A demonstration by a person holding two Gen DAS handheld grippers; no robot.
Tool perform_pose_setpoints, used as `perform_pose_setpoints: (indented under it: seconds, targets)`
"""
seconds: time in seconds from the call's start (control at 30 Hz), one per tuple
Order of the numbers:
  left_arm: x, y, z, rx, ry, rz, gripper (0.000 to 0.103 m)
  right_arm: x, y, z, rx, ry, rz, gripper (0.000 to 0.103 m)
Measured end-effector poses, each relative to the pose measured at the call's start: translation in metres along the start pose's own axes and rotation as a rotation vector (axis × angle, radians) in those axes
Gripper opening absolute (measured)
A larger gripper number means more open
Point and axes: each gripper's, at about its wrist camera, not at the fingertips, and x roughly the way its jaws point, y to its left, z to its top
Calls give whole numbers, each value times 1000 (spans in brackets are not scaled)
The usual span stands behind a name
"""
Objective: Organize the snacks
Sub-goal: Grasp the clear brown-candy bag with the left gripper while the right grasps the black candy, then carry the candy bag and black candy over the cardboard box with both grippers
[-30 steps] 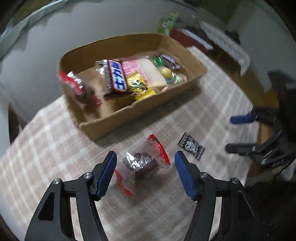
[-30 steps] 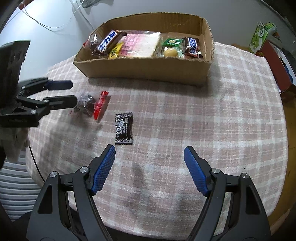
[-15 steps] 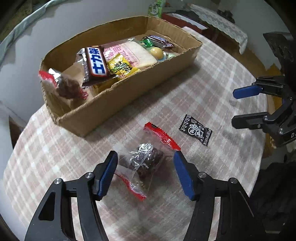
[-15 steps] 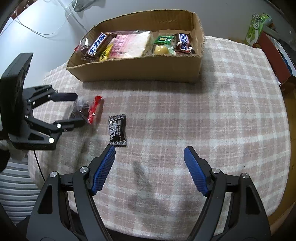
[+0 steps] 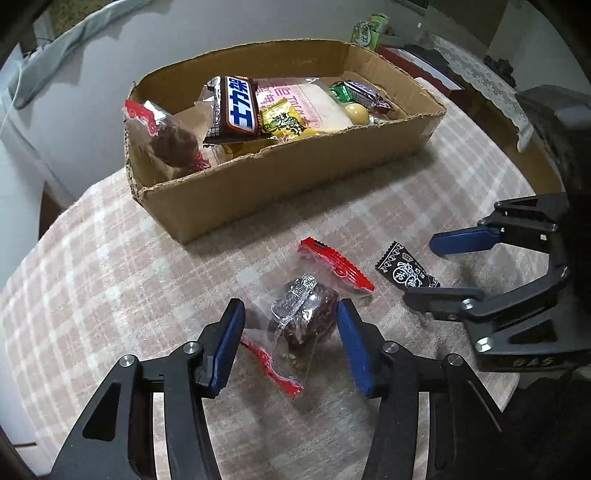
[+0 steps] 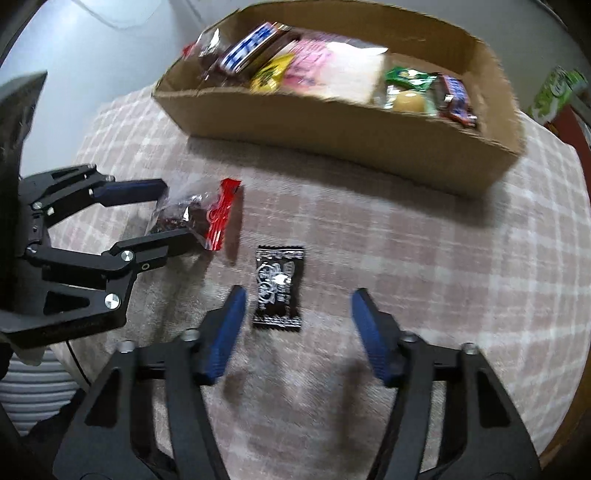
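A clear snack packet (image 5: pixel 306 314) with red ends and dark contents lies on the plaid cloth. My left gripper (image 5: pixel 291 332) straddles it, pointing steeply down, and its jaws are closing with the packet between them; the right pad is near the dark lump. A small black candy (image 6: pixel 279 286) lies flat between the fingers of my right gripper (image 6: pixel 297 314), nearer the left finger; these jaws are closing too, pads clear of the wrapper. The same candy (image 5: pixel 406 271) and right gripper (image 5: pixel 419 271) show in the left wrist view. The cardboard box (image 5: pixel 295 177) behind holds several snacks.
The box (image 6: pixel 332 125) stands across the far side of the round table (image 5: pixel 92 258). A green carton (image 5: pixel 365 31) and dark red furniture sit beyond it at the back right. The table edge drops off close behind both grippers.
Both pairs of jaws have narrowed. My left gripper sank onto the red-ended packet. My right gripper swung left and down, so the black candy now lies between its fingers.
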Motion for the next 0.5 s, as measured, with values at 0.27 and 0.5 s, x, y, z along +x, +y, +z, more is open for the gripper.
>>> perform_pose_setpoints:
  seconds: [0.27, 0.5]
  targets:
    - [8, 1, 2, 7, 18, -10, 54, 11, 23, 9, -97, -2, -109, 35]
    - [6, 3, -1, -92, -12, -32, 47, 8, 19, 5, -75, 0, -102, 25]
